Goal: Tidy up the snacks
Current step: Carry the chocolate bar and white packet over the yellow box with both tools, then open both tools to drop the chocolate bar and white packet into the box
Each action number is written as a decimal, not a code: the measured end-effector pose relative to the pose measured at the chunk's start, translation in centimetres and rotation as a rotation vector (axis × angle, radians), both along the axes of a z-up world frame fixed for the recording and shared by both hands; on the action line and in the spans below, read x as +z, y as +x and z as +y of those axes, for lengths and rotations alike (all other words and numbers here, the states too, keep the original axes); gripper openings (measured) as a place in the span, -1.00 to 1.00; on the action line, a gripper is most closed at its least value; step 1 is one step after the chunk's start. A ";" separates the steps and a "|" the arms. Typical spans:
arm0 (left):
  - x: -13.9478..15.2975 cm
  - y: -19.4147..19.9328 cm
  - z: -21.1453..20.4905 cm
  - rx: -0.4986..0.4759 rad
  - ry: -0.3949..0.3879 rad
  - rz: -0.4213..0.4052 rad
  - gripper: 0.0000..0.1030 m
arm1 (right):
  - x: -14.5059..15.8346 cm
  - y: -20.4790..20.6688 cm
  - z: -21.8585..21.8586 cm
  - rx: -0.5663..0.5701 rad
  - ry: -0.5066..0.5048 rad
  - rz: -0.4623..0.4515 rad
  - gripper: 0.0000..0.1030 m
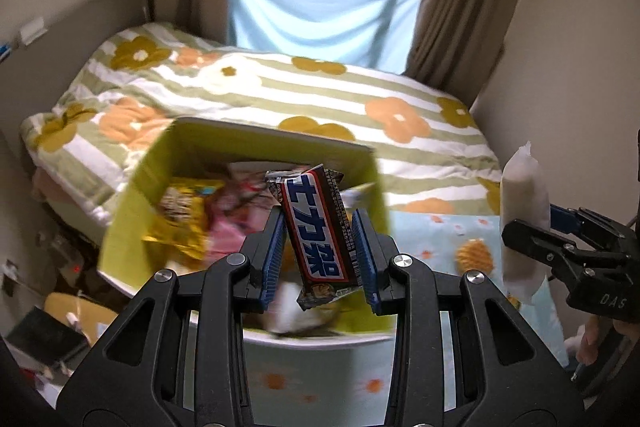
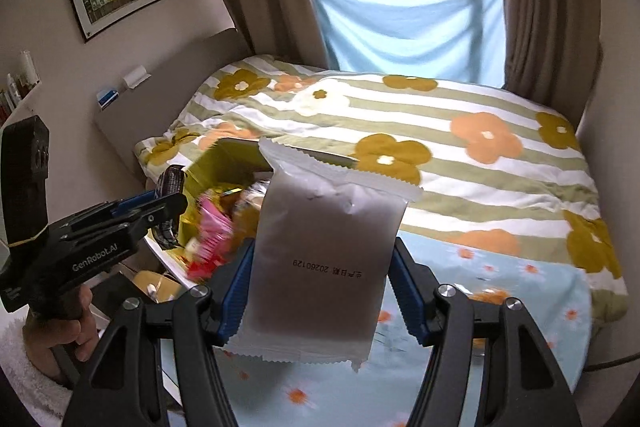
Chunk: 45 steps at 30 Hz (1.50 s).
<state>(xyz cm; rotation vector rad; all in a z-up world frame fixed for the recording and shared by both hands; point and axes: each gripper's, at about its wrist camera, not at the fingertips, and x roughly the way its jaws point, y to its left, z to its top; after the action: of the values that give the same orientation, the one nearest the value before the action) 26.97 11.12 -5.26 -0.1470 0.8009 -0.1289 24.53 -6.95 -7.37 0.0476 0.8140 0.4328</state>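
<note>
Pinching chocolate bar in left jaws, right jaws clamping pouch dated 20260129

Glossy plastic wraps the candy bar; the frosted pouch looks matt, the quilt soft cloth.

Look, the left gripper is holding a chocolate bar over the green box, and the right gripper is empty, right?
Not quite. The right gripper is not empty: it is shut on a white snack packet, as the right wrist view shows. The rest is right: the left gripper holds the chocolate bar over the green box.
</note>
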 end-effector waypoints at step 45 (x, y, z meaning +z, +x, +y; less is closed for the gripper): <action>-8.4 1.6 12.9 -0.087 0.027 0.153 0.87 | -6.1 1.2 8.7 -0.241 -0.070 0.158 0.80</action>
<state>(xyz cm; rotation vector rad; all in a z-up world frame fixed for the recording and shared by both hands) 28.62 24.05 -13.62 -0.0971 0.9620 -0.1910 25.73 1.80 -13.47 0.1142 0.9657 0.1742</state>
